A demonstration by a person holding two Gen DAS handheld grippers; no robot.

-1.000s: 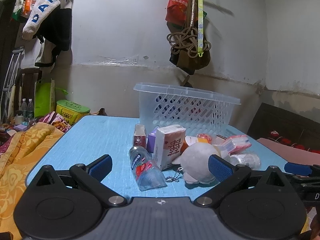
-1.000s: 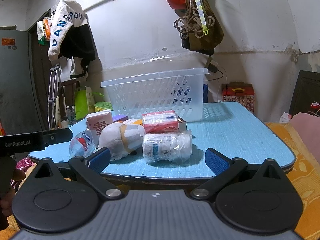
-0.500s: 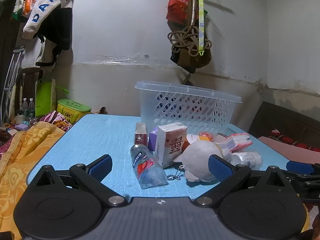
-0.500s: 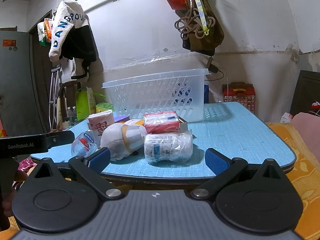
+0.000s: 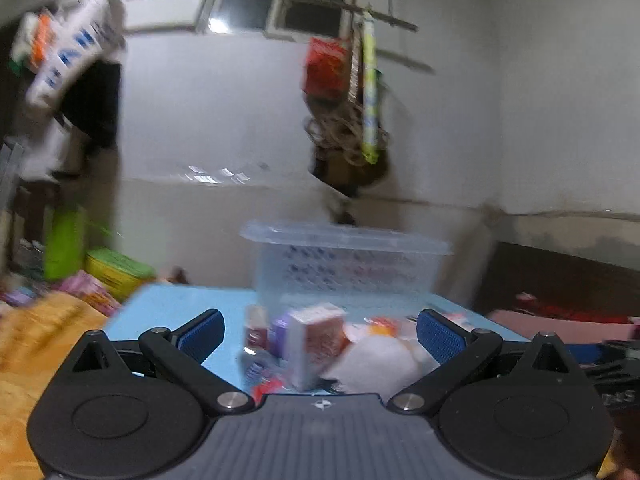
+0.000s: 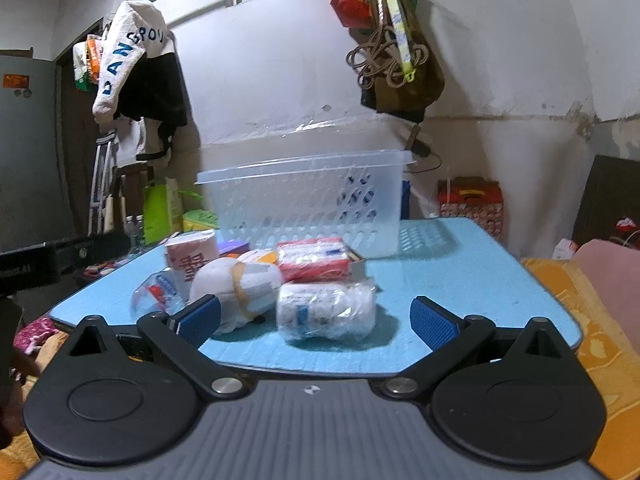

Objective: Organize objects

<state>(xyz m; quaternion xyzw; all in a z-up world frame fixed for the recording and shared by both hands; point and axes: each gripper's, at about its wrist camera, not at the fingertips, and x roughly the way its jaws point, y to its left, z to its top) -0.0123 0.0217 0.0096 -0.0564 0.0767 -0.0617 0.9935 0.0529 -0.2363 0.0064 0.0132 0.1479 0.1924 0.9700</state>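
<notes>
Crowding one table — one basket, one plush, two cartons.

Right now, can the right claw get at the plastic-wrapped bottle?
Probably yes: the right claw is open and the plastic-wrapped bottle lies straight ahead at the table's near edge, nothing in between.

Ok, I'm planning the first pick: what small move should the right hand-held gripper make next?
Probably ease forward over the plastic-wrapped roll: the right hand-held gripper is open and empty, the roll lies nearest between its fingers, and the basket waits behind.
</notes>
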